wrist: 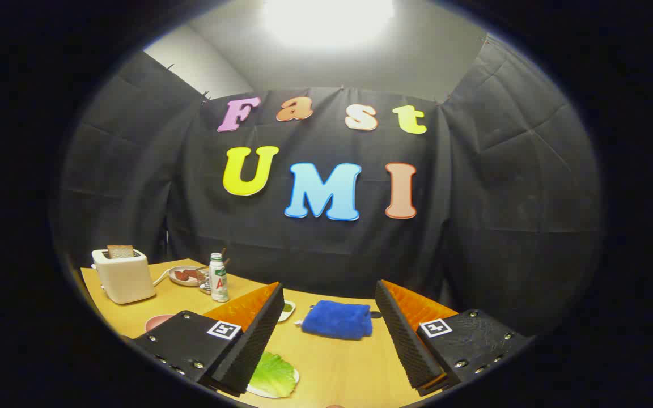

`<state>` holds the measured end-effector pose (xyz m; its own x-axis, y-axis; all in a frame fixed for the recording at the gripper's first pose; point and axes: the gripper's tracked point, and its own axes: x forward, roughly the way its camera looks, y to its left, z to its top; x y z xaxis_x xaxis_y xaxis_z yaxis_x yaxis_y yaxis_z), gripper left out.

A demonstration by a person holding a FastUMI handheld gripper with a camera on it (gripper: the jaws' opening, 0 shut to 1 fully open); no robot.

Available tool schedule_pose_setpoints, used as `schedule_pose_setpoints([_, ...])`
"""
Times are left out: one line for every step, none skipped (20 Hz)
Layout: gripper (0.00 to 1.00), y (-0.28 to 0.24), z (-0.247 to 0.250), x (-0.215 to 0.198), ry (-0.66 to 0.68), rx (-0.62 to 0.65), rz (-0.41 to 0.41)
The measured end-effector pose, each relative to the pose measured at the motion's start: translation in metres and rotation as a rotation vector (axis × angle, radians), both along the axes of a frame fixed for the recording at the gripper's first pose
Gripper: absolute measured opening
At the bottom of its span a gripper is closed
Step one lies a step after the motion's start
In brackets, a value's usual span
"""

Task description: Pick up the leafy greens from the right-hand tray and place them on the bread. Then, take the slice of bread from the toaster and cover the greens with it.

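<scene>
While the gripper [326,334] gapes, greens [272,374] lie by its left finger.

Tongs-mounted [329,334], forward over table [338,368]

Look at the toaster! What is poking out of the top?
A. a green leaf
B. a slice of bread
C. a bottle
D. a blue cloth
B: a brown slice of bread sticks up from the cream toaster on the table, far beyond the open tongs, which hold nothing.

Square black-and-white marker tags on both fingers [258,334]; bottle [219,277] label unreadable.
</scene>
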<state>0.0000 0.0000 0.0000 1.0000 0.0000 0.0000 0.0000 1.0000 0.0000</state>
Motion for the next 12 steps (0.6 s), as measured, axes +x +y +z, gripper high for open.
schedule_pose_setpoints([0.99, 0.013, -0.004, 0.006, 0.02, -0.002, 0.02])
schedule_pose_setpoints([0.99, 0.025, -0.008, 0.012, 0.04, -0.003, 0.04])
schedule_pose_setpoints([0.99, 0.037, -0.014, 0.016, 0.064, -0.003, 0.06])
schedule_pose_setpoints([0.99, 0.048, -0.02, 0.02, 0.09, -0.004, 0.082])
schedule_pose_setpoints([0.99, 0.057, -0.029, 0.022, 0.118, -0.009, 0.095])
schedule_pose_setpoints([0.99, 0.064, -0.038, 0.023, 0.148, -0.021, 0.105])
schedule_pose_setpoints([0.99, 0.069, -0.048, 0.025, 0.171, -0.039, 0.109])
schedule_pose_setpoints([0.99, 0.073, -0.054, 0.025, 0.187, -0.054, 0.111])
schedule_pose_setpoints([0.99, 0.076, -0.06, 0.025, 0.197, -0.064, 0.114])
schedule_pose_setpoints([0.99, 0.081, -0.067, 0.026, 0.208, -0.066, 0.122])
schedule_pose_setpoints([0.99, 0.086, -0.074, 0.027, 0.222, -0.061, 0.135])
schedule_pose_setpoints([0.99, 0.09, -0.081, 0.028, 0.236, -0.052, 0.148])
